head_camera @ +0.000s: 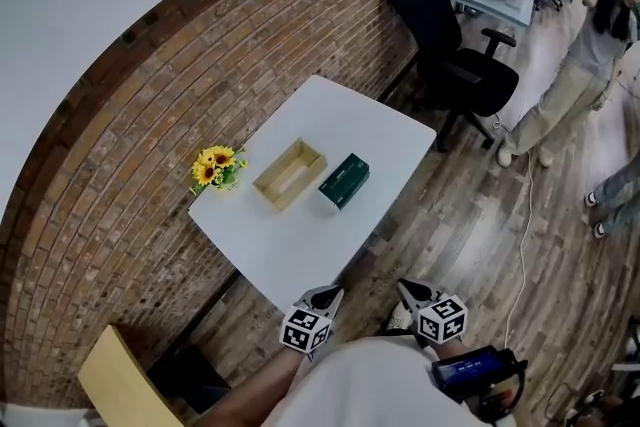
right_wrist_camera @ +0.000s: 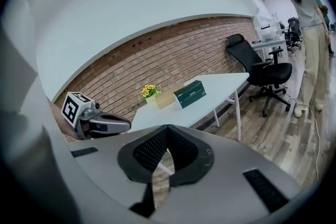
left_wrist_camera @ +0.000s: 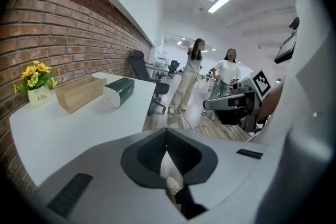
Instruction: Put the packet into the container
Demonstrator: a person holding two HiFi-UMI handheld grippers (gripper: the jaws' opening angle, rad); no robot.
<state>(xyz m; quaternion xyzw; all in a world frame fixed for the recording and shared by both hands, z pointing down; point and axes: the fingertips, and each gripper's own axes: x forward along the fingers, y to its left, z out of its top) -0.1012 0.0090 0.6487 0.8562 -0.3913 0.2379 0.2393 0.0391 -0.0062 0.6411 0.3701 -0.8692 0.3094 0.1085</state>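
Farthest left on the white table [head_camera: 300, 245] stands a small pot of yellow flowers [head_camera: 216, 165]. Next comes an open wooden container [head_camera: 290, 174], and just beside it on the right lies the dark green packet [head_camera: 344, 180], still outside it. Nearer the camera, off the table's near edge, the left claw [head_camera: 325, 292] has its jaws pressed together with nothing between them. To its right, the right claw [head_camera: 408, 287] is likewise closed and empty. Both are well apart from the packet.
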